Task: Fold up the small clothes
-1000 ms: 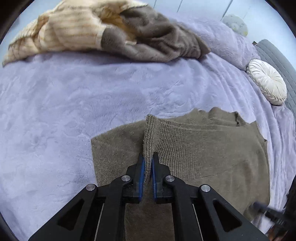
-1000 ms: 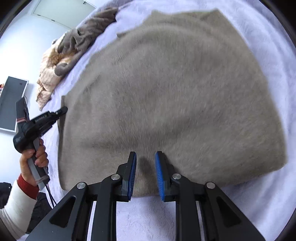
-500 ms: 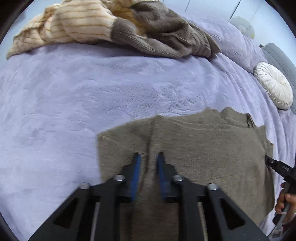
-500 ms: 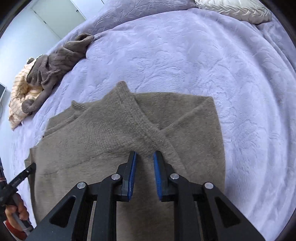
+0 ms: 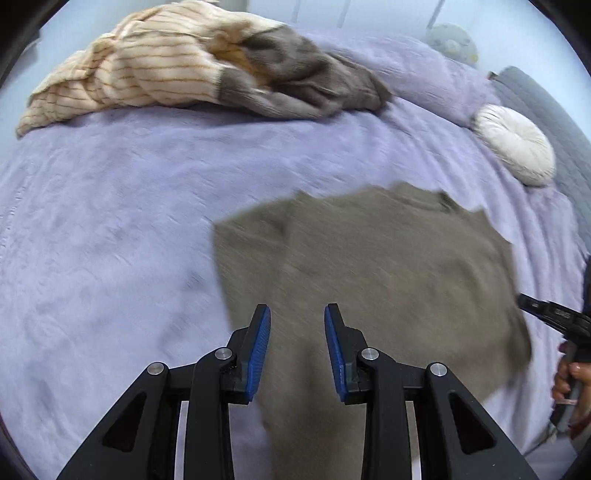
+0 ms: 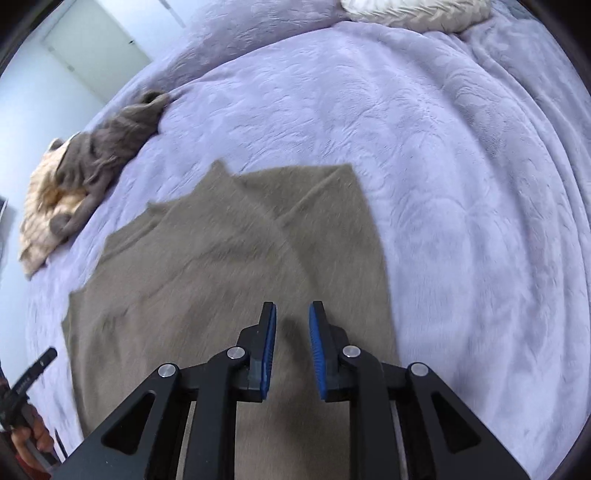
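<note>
An olive-brown knitted sweater [image 5: 388, 266] lies flat on the lilac bedspread [image 5: 110, 221], its sleeves folded in over the body [image 6: 221, 277]. My left gripper [image 5: 297, 310] hovers open above the sweater's near left part, with nothing between its blue pads. My right gripper [image 6: 293, 304] hangs over the sweater's near right part. Its jaws are opening and stand a little apart, with no cloth between them. Each view catches the other gripper at its edge: the right one [image 5: 550, 314] and the left one [image 6: 33, 373], both in a person's hand.
A heap of clothes lies at the far side of the bed: a cream striped knit [image 5: 147, 70] and a grey-brown one [image 5: 303, 85]. A round white cushion [image 5: 513, 144] sits at the right, a cream pillow [image 6: 417, 11] at the head.
My left gripper let go of the sweater's ribbed fold, opened and drew back. My right gripper lifted back from close over the cloth, so the whole folded sweater shows.
</note>
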### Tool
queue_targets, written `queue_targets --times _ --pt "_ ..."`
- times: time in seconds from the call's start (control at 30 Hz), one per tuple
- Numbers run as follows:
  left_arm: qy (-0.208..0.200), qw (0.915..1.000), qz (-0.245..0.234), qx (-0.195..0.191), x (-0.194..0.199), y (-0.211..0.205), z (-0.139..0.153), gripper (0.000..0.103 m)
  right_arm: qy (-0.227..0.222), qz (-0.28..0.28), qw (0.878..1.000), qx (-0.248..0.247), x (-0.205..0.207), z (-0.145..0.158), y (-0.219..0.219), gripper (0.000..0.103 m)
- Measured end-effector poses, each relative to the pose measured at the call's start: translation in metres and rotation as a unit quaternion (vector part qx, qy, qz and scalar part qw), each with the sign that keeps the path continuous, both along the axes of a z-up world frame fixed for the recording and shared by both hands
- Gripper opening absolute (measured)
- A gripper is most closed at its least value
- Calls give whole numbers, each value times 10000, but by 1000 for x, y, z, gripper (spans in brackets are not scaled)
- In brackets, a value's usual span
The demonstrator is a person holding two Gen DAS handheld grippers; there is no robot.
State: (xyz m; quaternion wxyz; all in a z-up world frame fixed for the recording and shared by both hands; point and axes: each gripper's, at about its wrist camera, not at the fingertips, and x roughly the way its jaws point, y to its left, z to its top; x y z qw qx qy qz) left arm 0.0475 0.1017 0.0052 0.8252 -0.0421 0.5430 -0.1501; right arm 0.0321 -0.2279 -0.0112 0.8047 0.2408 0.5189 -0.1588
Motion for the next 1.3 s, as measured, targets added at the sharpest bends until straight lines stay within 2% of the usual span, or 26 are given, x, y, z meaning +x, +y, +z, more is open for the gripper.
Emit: queue_targets --times 0.1,0.2,0.27,0.4,0.5,0.7,0.93,0.97,1.0,1.03,1.07,1.1,1.13,1.2,1.3 --pt "270 9989 -386 78 -30 -19 -16 32 26 325 9994 68 -19 3 28 22" --pt "618 9971 -384 221 -57 -20 -42 32 239 507 9984 -80 -38 -4 47 22" --pt "493 9973 -461 274 -74 -14 -53 32 487 495 9975 -123 -49 -17 49 22" --pt "407 9973 -556 254 -86 -6 -52 32 677 755 9938 -447 -69 -36 50 19" --pt "495 9974 -492 185 -85 -1 -48 32 658 794 9930 -569 -78 -34 51 19" --pt "531 9976 -396 212 -89 1 -47 32 744 239 9965 -298 -91 -25 51 20" --pt "623 9976 -248 139 -91 1 -46 32 899 305 9955 73 -112 -27 83 21" --pt "642 9976 -238 122 -91 2 -46 36 901 298 9954 117 -114 -28 88 21" --pt "681 9973 -269 65 -92 2 -45 45 900 281 9954 171 -116 -28 92 21" --pt "686 9970 -325 -141 -94 3 -42 63 899 262 9954 202 -118 -28 96 21" --pt "656 9970 -341 -229 -95 2 -39 76 896 248 9954 234 -119 -28 99 21" --pt "569 9977 -341 -146 -98 0 -35 83 897 242 9953 268 -120 -28 102 21" --pt "467 9983 -341 19 -99 -3 -32 95 901 239 9952 295 -122 -28 105 21" --pt "301 9986 -358 242 -104 -5 -27 99 907 254 9950 341 -123 -27 111 21" --pt "477 9983 -283 186 -104 -2 -28 99 891 294 9948 394 -124 -26 117 23"
